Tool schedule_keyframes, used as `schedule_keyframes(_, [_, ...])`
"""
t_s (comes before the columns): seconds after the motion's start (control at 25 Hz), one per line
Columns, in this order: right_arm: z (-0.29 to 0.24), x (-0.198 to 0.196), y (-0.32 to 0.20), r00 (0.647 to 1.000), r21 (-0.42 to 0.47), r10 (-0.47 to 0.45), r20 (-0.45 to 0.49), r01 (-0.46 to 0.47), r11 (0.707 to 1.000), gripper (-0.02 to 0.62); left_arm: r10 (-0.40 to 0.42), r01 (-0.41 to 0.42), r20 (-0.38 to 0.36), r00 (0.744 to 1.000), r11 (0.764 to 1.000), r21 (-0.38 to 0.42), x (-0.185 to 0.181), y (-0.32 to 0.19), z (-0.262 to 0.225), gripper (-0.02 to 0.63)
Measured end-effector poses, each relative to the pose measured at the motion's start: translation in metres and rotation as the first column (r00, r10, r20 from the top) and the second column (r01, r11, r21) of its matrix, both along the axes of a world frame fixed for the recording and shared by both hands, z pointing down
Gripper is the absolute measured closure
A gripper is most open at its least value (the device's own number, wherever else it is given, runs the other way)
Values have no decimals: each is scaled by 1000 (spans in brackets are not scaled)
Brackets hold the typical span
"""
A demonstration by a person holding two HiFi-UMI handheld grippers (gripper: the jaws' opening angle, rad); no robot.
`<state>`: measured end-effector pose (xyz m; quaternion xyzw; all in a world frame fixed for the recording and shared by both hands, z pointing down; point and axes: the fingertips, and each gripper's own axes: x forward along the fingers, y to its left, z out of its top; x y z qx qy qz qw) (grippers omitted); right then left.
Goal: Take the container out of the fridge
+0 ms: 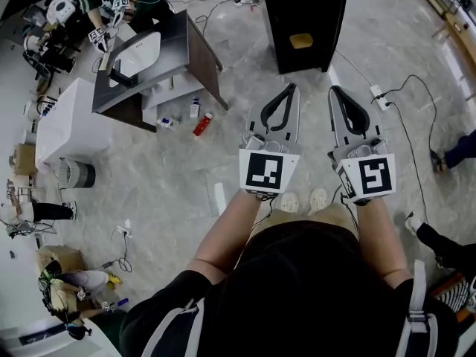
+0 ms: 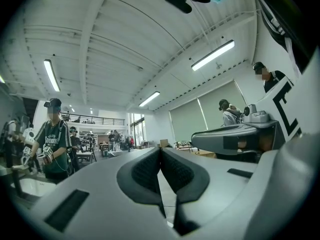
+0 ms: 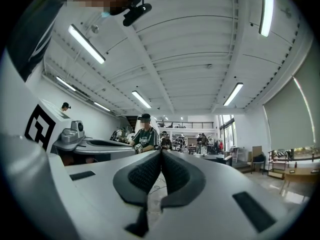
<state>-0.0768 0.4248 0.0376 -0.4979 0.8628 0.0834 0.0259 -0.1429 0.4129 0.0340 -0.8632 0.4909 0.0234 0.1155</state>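
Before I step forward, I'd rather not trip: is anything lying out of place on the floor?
Yes. A red bottle and a white bottle sit loose on the floor by the sink unit, ahead left. A power strip lies in the open on the right.

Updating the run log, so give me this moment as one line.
stage: nothing held | left gripper: jaws shut, empty | right gripper: jaws shut, empty | dark cabinet: ahead, untouched | yellow item: in cabinet
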Motion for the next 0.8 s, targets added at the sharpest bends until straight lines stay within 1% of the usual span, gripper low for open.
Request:
schedule_keyframes(0.2, [0, -12, 9, 1000, 4, 15, -10, -15, 1000, 560, 17, -17, -11, 1000, 1000, 4, -9, 6, -4, 583])
schedule_keyframes(0.32, [1, -14, 15, 1000, 9, 29, -6, -29, 1000, 560, 27, -26, 28, 999, 999, -46, -11, 14, 4, 583])
schedule_keyframes(0.36, [1, -15, 17, 999, 10, 34, -5, -34, 999, 560, 30, -28, 34, 999, 998, -51, -13, 16, 6, 583])
schedule_keyframes(0.56, [1, -23, 24, 999, 14, 43, -8, -43, 999, 560, 35, -35, 16, 999, 999, -22, -22, 21, 1, 583])
schedule_keyframes(0.68, [0, -25, 29, 999, 16, 48, -11, -47, 999, 560, 38, -37, 28, 999, 999, -38, -25, 25, 3, 583])
schedule_keyframes(0.8, [0, -28, 32, 999, 15, 51, -15, -51, 999, 560, 40, -40, 7, 999, 999, -18, -29, 27, 0, 583])
